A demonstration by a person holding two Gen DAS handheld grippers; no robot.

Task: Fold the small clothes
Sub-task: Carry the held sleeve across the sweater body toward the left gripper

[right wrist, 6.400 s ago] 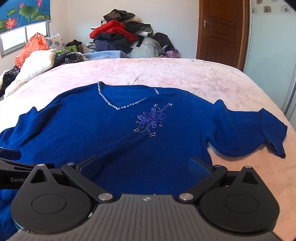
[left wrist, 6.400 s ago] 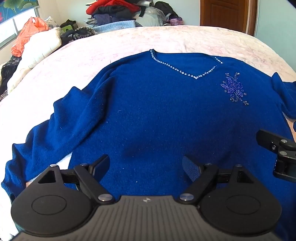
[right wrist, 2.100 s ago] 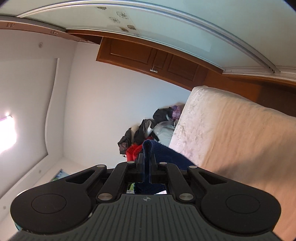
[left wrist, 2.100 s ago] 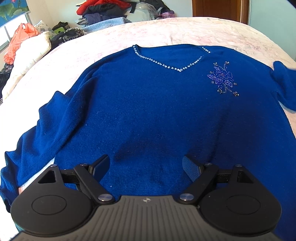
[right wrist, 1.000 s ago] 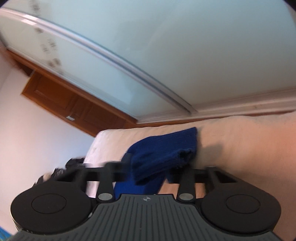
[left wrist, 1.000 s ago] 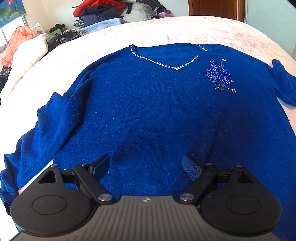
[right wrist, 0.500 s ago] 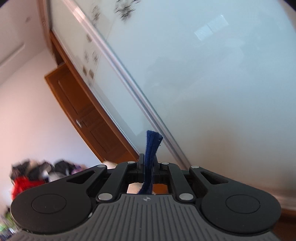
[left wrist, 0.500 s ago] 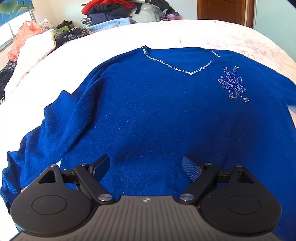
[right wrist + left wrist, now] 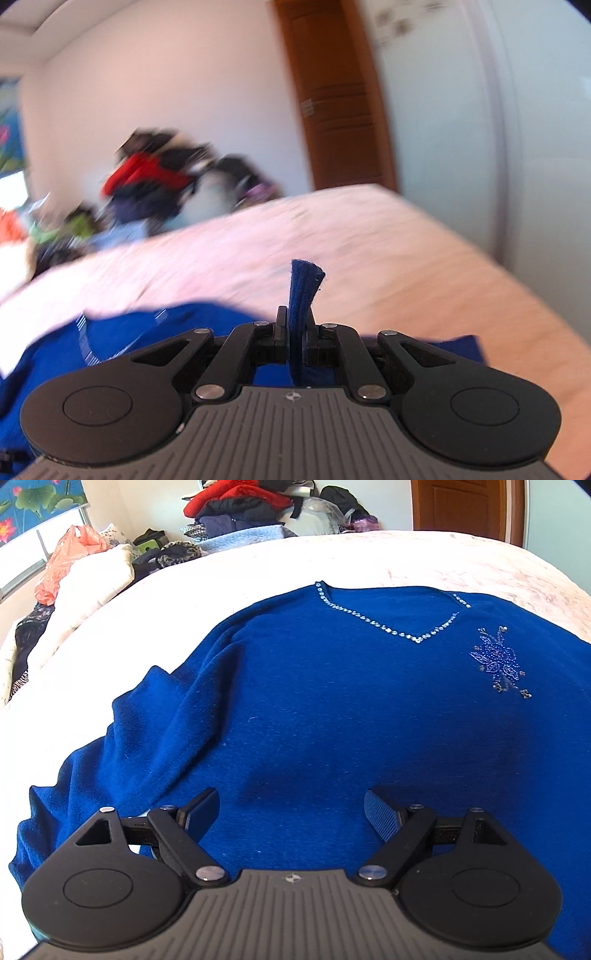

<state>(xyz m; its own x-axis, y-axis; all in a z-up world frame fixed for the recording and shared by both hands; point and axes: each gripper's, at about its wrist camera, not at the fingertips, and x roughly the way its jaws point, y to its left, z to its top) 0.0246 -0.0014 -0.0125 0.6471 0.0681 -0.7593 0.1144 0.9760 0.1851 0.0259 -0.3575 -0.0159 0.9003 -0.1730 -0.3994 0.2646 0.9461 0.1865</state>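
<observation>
My left gripper (image 9: pixel 291 812) hovers with jaws spread wide, empty, over the hem of the blue sweater (image 9: pixel 332 709), which lies flat on the pink bed (image 9: pixel 424 557). My right gripper (image 9: pixel 294 341) is clenched on a fold of sweater fabric (image 9: pixel 303 291). I read no lettering anywhere.

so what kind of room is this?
Most likely a home bedroom: a blue V-neck knit sweater lies on a bed with a pale pink cover, with a heap of piled clothes and a brown wooden door behind.
</observation>
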